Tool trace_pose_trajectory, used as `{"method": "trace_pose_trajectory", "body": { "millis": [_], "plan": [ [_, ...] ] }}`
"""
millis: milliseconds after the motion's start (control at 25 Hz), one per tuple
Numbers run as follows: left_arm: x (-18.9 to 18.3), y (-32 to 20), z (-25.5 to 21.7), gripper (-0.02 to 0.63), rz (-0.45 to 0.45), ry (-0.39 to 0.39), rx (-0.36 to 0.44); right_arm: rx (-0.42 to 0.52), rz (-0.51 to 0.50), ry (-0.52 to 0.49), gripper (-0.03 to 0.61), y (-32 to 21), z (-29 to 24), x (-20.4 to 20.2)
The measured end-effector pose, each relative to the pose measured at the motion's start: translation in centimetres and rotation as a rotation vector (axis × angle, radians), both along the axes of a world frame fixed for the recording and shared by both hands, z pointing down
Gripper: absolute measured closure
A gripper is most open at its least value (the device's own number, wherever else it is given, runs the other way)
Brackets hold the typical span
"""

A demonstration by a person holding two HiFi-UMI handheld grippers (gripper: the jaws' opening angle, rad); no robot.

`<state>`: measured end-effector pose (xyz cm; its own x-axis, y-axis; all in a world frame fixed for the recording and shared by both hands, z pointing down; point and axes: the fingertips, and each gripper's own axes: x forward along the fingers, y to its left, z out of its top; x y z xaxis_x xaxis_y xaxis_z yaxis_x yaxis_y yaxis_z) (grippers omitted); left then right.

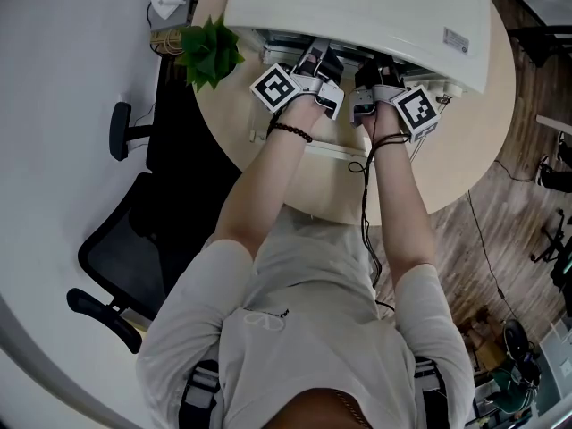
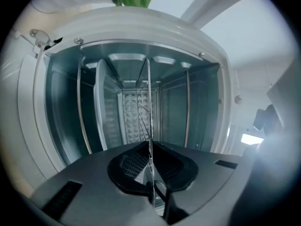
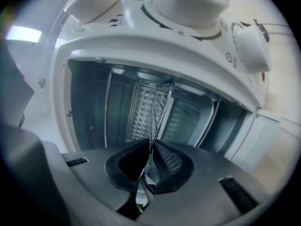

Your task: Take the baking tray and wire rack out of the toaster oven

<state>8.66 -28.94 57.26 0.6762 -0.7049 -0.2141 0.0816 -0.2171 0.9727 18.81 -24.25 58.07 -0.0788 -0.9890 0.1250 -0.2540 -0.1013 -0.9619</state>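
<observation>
One toaster oven (image 1: 357, 12), one wire rack (image 2: 148, 107), one leafy green plant (image 1: 211, 54), one round desk (image 1: 483, 141), one black office chair (image 1: 116, 248), two tools: left tool (image 2: 150, 171), right tool (image 3: 149, 168).

Showing glossy white on the toaster oven (image 1: 357, 16), pale beige on the counter (image 1: 483, 141), leafy green on the plant (image 1: 212, 52). Carrying black-and-white square markers on the left tool (image 1: 323, 61) and right tool (image 1: 371, 77), with grey bodies and black, finely gridded pads (image 2: 129, 166). Gleaming bluish steel inside the oven, with an embossed diamond pattern running over the back wall (image 2: 134, 112). Glinting silver along the wire rack (image 2: 149, 102). Showing black on the chair (image 1: 116, 257) and brown planks on the floor (image 1: 500, 231).
</observation>
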Motion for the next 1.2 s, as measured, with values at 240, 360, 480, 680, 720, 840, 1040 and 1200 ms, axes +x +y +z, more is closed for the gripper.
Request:
{"method": "trace_pose_trajectory", "body": {
  "millis": [240, 360, 480, 680, 720, 840, 1040, 1200],
  "plan": [
    [-0.4, 1.1, -0.1, 0.592, 0.020, 0.022, -0.018, 0.034, 0.020, -0.054, 0.561, 0.9, -0.4, -0.7],
    [-1.0, 2.5, 0.0, 0.592, 0.028, 0.027, -0.027, 0.042, 0.015, -0.078, 0.563, 2.2, -0.6, -1.5],
    [-1.8, 4.1, 0.0, 0.594, 0.028, 0.028, -0.031, 0.042, 0.010, -0.081, 0.563, 3.9, -0.6, -2.3],
    [-2.9, 6.9, 0.5, 0.598, 0.035, 0.026, -0.060, 0.016, 0.016, -0.111, 0.565, 6.7, -0.1, -3.4],
    [-3.1, 7.5, 0.5, 0.598, 0.038, 0.025, -0.066, 0.011, 0.016, -0.114, 0.566, 7.3, -0.1, -3.6],
    [-3.8, 9.1, 0.6, 0.601, 0.050, 0.019, -0.073, -0.006, 0.016, -0.112, 0.566, 9.0, 0.2, -4.2],
    [-4.9, 11.6, 0.8, 0.601, 0.071, 0.009, -0.084, -0.022, 0.002, -0.105, 0.566, 11.5, 0.3, -5.3],
    [-5.7, 13.5, 0.7, 0.601, 0.081, 0.008, -0.100, -0.030, -0.003, -0.108, 0.566, 13.5, 0.1, -6.3]
  ]
}}
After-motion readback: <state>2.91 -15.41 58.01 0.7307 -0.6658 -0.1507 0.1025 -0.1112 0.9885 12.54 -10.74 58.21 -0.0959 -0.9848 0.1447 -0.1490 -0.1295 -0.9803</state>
